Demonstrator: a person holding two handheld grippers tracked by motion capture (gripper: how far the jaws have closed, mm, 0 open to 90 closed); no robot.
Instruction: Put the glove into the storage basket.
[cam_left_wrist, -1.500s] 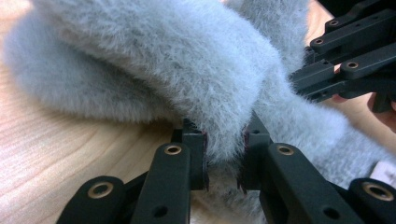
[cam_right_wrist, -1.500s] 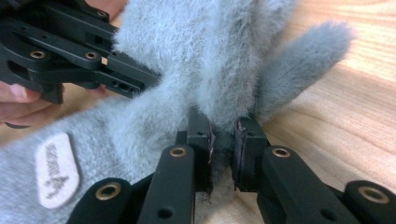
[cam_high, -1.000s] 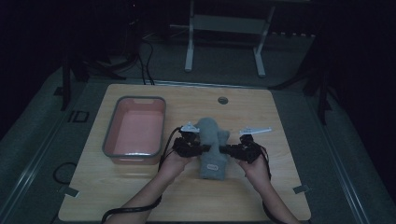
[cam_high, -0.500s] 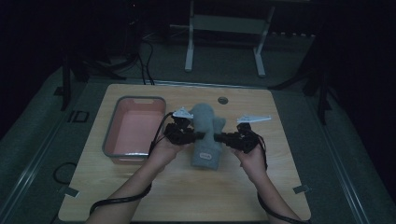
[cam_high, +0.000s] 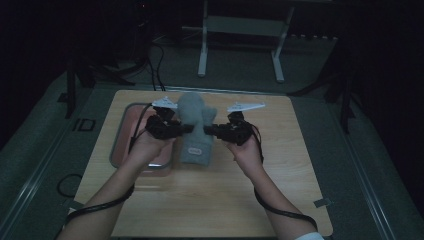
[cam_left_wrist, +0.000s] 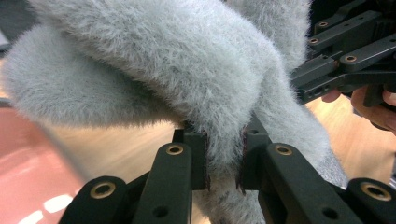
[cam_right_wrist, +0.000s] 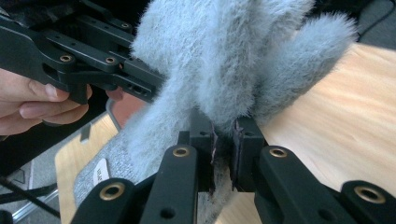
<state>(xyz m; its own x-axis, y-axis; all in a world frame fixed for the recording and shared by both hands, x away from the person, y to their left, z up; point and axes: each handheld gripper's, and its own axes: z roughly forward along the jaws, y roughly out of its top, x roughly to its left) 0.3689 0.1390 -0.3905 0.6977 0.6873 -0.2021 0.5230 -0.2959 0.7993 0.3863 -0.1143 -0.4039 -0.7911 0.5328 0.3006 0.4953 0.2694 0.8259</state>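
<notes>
Grey fuzzy mitten (cam_high: 196, 129) is being lifted higher and leftward than half a second ago, pinched by left gripper (cam_high: 186, 129) and right gripper (cam_high: 209, 131), beside pink tray (cam_high: 118, 141); likely being carried there.

The grey mitten (cam_left_wrist: 187, 70) is fuzzy, matt cloth (its cuff a flatter knit); the tabletop (cam_high: 280, 200) is smooth pale wood; the pink tray (cam_left_wrist: 32, 186) looks glossy.

Black left gripper (cam_high: 186, 129), brass-ringed screw holes, trailing black cable
</notes>
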